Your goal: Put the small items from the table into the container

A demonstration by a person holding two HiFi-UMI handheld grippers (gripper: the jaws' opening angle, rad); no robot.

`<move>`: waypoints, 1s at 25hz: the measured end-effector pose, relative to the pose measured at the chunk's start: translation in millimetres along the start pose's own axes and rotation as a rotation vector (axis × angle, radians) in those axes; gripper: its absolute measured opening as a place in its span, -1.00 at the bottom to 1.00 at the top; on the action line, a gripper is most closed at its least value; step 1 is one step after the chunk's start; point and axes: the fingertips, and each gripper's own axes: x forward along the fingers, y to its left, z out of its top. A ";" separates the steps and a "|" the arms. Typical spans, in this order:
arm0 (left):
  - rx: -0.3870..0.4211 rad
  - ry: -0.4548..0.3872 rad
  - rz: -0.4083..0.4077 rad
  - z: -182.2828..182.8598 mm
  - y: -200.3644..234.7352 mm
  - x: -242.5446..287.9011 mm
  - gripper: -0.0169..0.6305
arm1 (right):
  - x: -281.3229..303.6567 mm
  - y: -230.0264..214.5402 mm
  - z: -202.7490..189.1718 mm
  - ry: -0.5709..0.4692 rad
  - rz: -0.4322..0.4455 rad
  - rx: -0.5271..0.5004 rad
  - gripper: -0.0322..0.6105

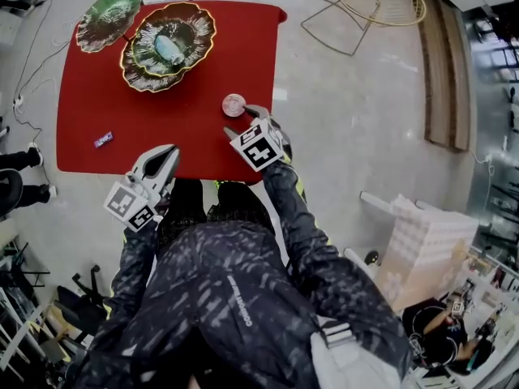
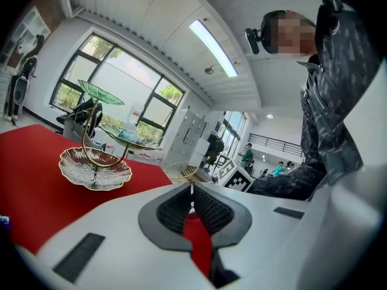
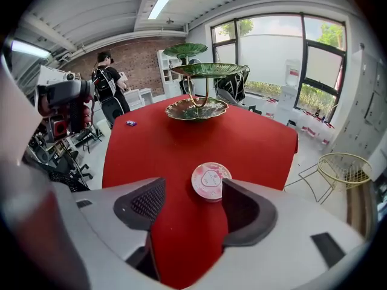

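A round pink tin (image 1: 233, 104) (image 3: 210, 181) lies on the red table (image 1: 97, 96) near its right front corner. My right gripper (image 1: 243, 121) (image 3: 190, 198) tilts down just short of the tin, open, with only red cloth between its jaws. The tin sits just beyond the fingertips, close to the right-hand one. A small purple packet (image 1: 103, 139) (image 3: 130, 123) lies near the table's left edge. The tiered leaf-dish stand (image 1: 168, 45) (image 2: 95, 167) (image 3: 196, 107) stands at the far side, with a pale blue item (image 1: 169, 49) in one dish. My left gripper (image 1: 166, 154) (image 2: 191, 189) hovers at the front edge, shut and empty.
A green leaf dish (image 1: 108, 19) juts over the table's far left corner. A gold wire basket (image 1: 381, 2) (image 3: 344, 168) rests on the floor to the right. Stacked white boxes (image 1: 426, 241) are at right. Someone's feet (image 1: 36, 156) show at left; a person with a backpack (image 3: 109, 86) stands beyond.
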 end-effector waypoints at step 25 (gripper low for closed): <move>-0.025 0.021 0.008 -10.0 16.4 5.0 -0.91 | 54.5 -30.6 -12.7 0.043 0.005 -0.017 0.08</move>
